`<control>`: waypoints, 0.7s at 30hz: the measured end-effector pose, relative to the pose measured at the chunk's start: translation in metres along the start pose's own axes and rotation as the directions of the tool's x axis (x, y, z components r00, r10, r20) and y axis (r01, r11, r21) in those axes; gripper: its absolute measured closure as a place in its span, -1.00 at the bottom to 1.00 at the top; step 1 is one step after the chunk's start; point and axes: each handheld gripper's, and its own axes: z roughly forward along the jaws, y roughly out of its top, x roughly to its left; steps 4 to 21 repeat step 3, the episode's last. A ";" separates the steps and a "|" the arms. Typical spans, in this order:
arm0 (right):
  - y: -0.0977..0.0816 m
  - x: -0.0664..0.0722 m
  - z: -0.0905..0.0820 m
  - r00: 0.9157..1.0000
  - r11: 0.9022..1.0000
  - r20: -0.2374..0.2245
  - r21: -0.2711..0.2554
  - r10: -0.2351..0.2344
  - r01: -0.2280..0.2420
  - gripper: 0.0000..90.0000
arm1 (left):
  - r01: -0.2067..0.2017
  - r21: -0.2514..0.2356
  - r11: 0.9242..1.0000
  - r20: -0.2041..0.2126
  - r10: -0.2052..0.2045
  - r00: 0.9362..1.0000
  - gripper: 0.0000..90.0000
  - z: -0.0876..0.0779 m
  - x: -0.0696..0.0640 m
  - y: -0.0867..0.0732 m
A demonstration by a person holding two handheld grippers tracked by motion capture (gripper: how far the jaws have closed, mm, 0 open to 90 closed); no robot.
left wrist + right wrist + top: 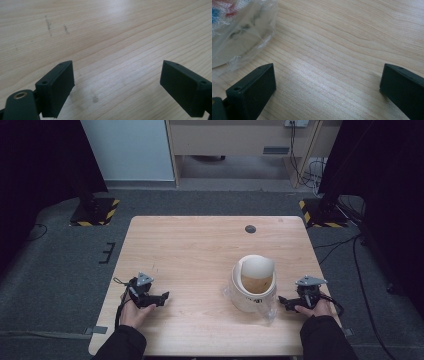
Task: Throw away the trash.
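Worktop (200, 250): one, pale wood, straight grain, faint dark scuffs; a small dark round disc (250, 229) is set at 12 o'clock.
Stack (253, 282): one roll of white paper cups, cylindrical, wrapped in clear crinkled plastic (239, 30), laid at 4 o'clock of centre.
Left hand-held gripper (159, 298): black, flat blocky jaws spread wide, nothing between them, at 8 o'clock.
Right hand-held gripper (284, 302): likewise released, just beside the stack, at 4 o'clock.
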 end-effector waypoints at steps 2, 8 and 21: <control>0.000 0.000 0.000 1.000 1.000 0.000 0.000 0.000 0.000 -0.99 | 0.016 0.014 1.000 -0.011 -0.016 1.000 -0.75 0.001 0.004 -0.002; 0.000 0.000 0.000 1.000 1.000 0.000 0.000 0.000 0.000 -0.99 | 0.014 0.022 1.000 -0.016 -0.014 1.000 -0.75 0.002 0.005 -0.002; 0.000 0.000 0.000 1.000 1.000 0.000 0.000 0.000 0.000 -0.99 | 0.014 0.022 1.000 -0.016 -0.014 1.000 -0.75 0.002 0.005 -0.002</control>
